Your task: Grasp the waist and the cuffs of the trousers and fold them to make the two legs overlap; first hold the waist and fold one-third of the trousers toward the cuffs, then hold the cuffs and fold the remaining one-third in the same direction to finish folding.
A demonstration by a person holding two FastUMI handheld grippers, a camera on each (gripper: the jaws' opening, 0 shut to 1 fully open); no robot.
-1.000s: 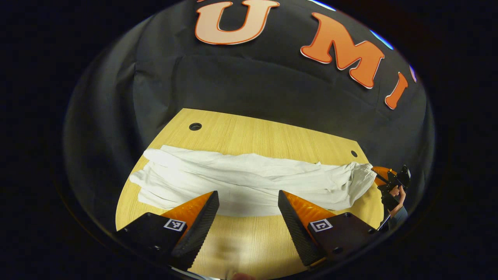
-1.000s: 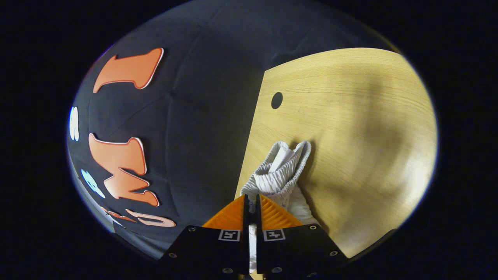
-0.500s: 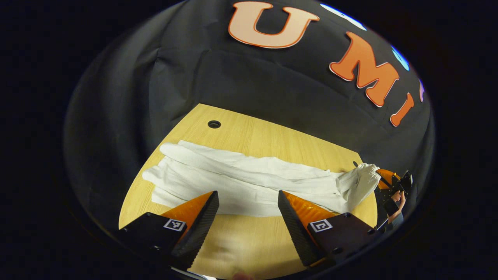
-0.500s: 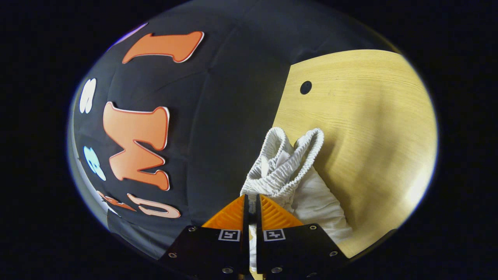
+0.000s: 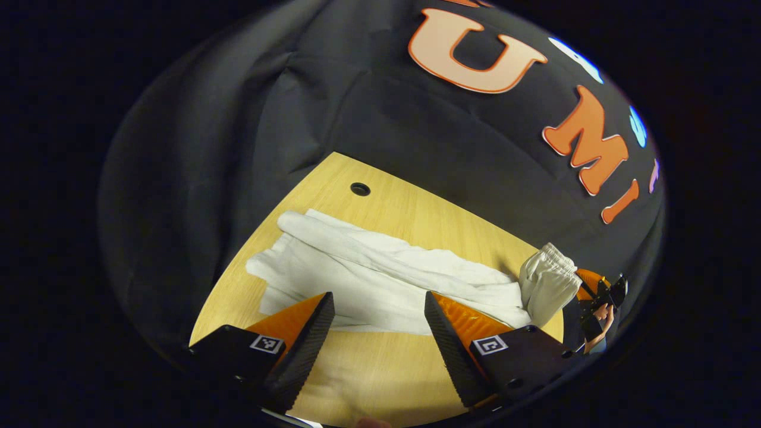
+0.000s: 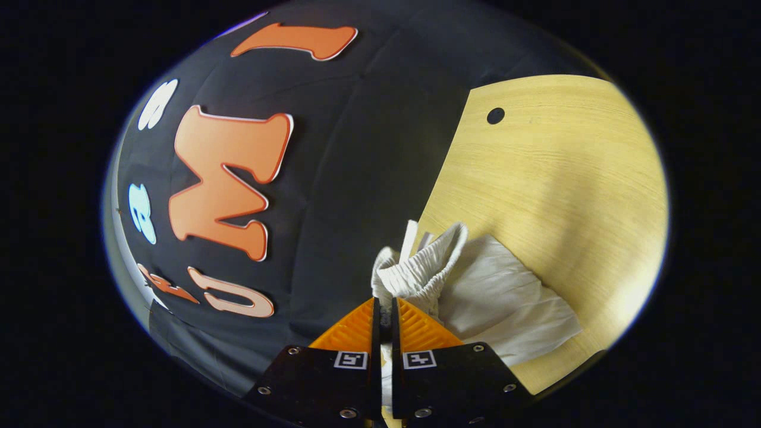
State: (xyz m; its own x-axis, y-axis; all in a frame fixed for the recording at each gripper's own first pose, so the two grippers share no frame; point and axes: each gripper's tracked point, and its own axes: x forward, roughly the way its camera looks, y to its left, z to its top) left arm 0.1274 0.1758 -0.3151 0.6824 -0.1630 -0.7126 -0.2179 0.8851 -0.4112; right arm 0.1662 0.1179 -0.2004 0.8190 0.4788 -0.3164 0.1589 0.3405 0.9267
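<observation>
On the wooden tabletop (image 5: 380, 368) white trousers (image 5: 368, 273) lie stretched from cuffs (image 5: 279, 261) at nine o'clock to waist (image 5: 547, 279) at three o'clock. The left hand-held gripper (image 5: 379, 324) hovers low at six o'clock, fingers wide apart, empty. The right hand-held gripper (image 6: 384, 315), fingers pressed together, pinches the elastic waist, lifted off the tabletop.

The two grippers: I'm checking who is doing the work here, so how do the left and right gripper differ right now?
The left gripper is open and holds nothing, hovering over the trousers on the wooden table. The right gripper is shut on the waistband, which is raised off the table. Both point toward the same white trousers.
</observation>
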